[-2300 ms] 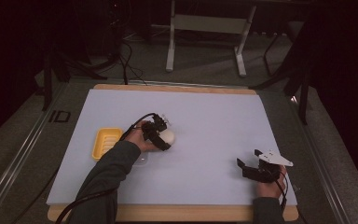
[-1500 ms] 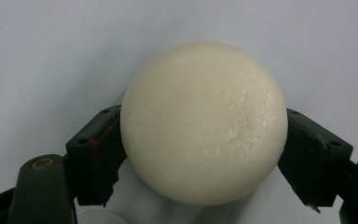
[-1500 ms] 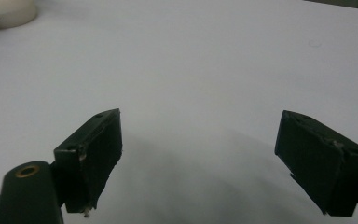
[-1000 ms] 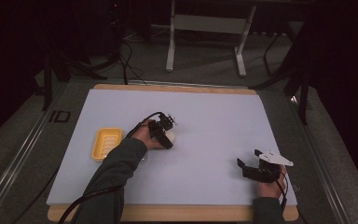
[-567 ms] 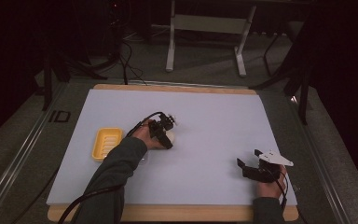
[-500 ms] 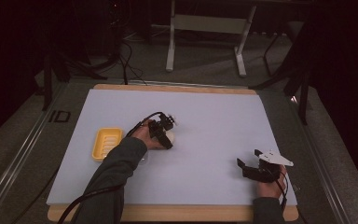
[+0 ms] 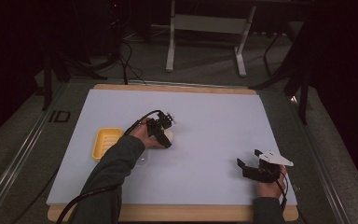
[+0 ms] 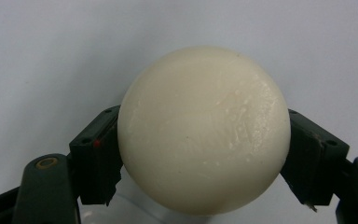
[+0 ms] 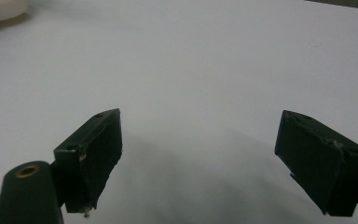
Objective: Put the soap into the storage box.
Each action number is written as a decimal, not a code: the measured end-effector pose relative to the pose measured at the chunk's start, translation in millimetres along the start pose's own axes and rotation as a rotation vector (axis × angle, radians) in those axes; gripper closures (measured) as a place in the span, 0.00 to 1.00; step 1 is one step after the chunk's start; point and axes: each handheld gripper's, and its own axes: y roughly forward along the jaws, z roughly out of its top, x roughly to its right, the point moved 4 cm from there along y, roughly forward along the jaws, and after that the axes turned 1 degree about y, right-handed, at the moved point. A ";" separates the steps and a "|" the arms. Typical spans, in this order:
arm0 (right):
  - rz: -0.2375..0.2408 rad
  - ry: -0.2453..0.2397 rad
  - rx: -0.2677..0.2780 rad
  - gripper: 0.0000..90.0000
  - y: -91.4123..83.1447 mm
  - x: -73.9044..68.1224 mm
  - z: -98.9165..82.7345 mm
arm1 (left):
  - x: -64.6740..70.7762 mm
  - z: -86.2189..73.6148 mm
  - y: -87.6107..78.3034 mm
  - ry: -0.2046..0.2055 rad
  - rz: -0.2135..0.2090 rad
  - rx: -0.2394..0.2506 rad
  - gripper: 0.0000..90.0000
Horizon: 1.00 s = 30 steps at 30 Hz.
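A cream-white round ball (image 8: 204, 128) sits between the two black jaws of my left gripper (image 8: 204, 163), which press on its sides. In the high view the left gripper (image 7: 164, 133) holds the ball (image 7: 168, 136) near the middle of the white table, just right of a yellow tray (image 7: 106, 142). My right gripper (image 7: 243, 166) rests near the table's front right, its jaws wide apart with nothing between them. The right gripper view shows the right gripper (image 9: 214, 158) over bare white surface, with the ball (image 9: 2, 7) at the top left corner.
The white mat (image 7: 214, 121) lies on a wooden board with a front edge (image 7: 177, 213). A small clear object (image 7: 142, 160) lies by the left sleeve. A cable (image 7: 74, 205) trails off the front left. A metal stand (image 7: 205, 28) is on the floor beyond.
The left gripper with the ball has shifted slightly away from the person and to the right. The right gripper has stayed in place.
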 end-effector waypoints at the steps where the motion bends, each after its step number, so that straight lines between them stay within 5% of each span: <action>1: 0.000 0.000 0.000 0.16 0.0 0.0 0.0 | -1.3 -1.3 -2.1 -0.002 0.000 0.001 0.26; 30: -0.001 0.012 0.019 0.16 -2.0 0.7 -0.1 | -16.2 -19.3 -38.5 -0.039 0.047 0.001 0.26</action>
